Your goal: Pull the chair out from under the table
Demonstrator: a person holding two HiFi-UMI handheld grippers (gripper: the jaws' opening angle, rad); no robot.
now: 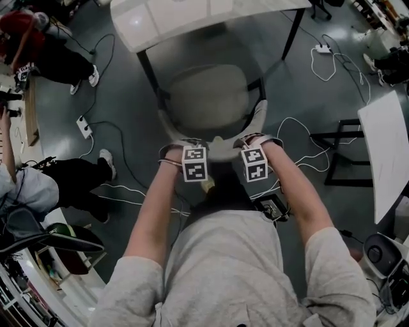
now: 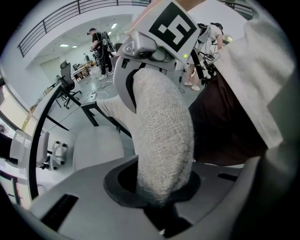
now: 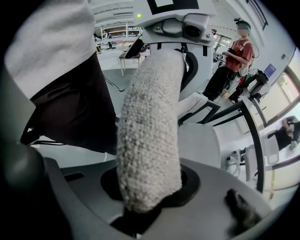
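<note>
Left tongs, right tongs both clamped on chair backrest; white table, grey floor, loose cables

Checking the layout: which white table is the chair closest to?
The white table at the top edge: the chair sits between its black legs. The other table stands off to the right.

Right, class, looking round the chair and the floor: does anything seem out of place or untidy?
Yes: loose white cables sprawl in loops over the floor right beside the chair, and a power strip lies out in the open. Nothing looks spilled or broken.
</note>
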